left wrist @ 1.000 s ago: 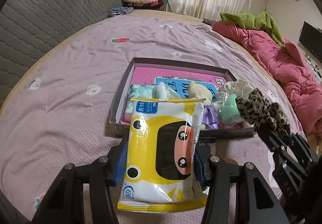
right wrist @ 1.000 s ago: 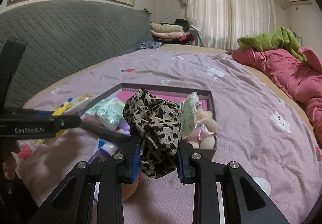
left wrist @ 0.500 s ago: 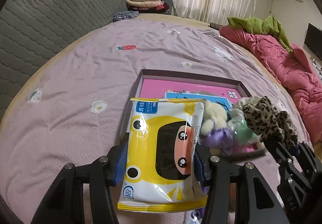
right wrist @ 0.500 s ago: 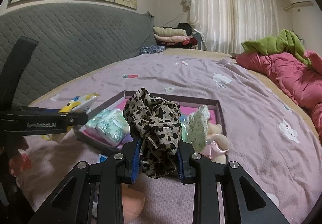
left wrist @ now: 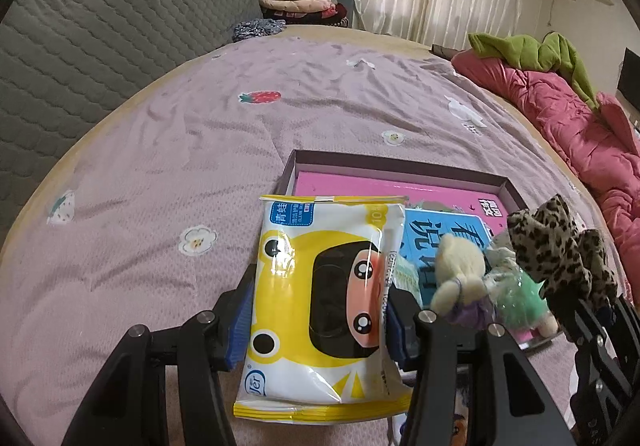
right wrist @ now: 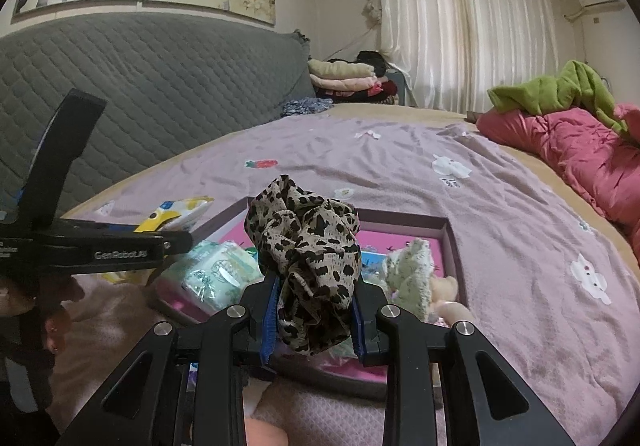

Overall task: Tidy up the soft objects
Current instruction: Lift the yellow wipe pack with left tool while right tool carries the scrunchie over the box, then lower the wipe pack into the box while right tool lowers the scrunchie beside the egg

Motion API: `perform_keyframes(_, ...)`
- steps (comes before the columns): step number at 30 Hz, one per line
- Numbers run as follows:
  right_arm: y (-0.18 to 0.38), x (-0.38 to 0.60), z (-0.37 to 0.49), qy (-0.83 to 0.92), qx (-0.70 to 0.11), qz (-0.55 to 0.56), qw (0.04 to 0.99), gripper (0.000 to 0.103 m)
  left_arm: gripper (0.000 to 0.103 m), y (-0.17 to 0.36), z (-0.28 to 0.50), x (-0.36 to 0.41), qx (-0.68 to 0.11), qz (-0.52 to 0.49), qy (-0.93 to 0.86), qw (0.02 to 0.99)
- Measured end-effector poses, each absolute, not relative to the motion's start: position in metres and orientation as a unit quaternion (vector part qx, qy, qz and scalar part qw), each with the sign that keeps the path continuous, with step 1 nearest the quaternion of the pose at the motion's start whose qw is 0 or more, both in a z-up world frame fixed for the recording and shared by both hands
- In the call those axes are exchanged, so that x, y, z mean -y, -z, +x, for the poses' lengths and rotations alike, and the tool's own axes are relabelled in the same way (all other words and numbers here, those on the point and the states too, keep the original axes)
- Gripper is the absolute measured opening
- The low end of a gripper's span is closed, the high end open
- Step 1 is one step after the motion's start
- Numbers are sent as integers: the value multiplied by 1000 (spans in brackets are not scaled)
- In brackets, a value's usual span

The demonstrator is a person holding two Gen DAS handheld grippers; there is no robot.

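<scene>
The yellow wet-wipes pack [left wrist: 324,302] is sitting upright between the pads of the left gripper [left wrist: 318,320], which is clamping it across its lower middle, above the near-left edge of the shallow box [left wrist: 404,165] on the bed [left wrist: 168,165]. It is probably light, squashy and slick in its film, so gripping the flat middle suits it. The right gripper [right wrist: 314,320] is squeezing a leopard-print scrunchie [right wrist: 310,242], limp and compressible, over the box beside a small plush toy [left wrist: 456,278].

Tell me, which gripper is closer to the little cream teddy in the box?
Right. The right gripper holds its scrunchie right beside the teddy; the left gripper, holding wipes, sits a bit farther.
</scene>
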State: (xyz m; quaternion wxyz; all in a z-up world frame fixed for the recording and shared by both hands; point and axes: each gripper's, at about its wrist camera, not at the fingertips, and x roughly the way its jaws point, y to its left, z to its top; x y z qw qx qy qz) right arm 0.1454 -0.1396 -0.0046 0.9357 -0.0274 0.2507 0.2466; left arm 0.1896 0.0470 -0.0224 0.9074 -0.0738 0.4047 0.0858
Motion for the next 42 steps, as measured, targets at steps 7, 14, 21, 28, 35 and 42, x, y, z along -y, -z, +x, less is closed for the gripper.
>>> perform_keyframes(7,7,132,151,-256,-247,-29,934,30,54,29,203,-49,-409,-67,-86,906)
perform_keyframes(14,12,127,157,-258,-249,-35,933,30,54,39,208,-45,-417,-65,-81,903)
perform_keyframes(21,17,123,163,-258,-257,-39,931,30,54,49,212,-32,-428,-52,-71,900)
perform_keyframes(28,21,121,169,-255,-260,-42,930,31,54,53,214,-22,-433,-27,-78,897)
perform_keyframes(35,25,116,172,-261,-267,-48,926,31,55,57,216,-14,-438,-2,-87,895)
perform_keyframes(42,32,112,181,-262,-284,-53,921,31,55,58,217,-12,-443,5,-89,892)
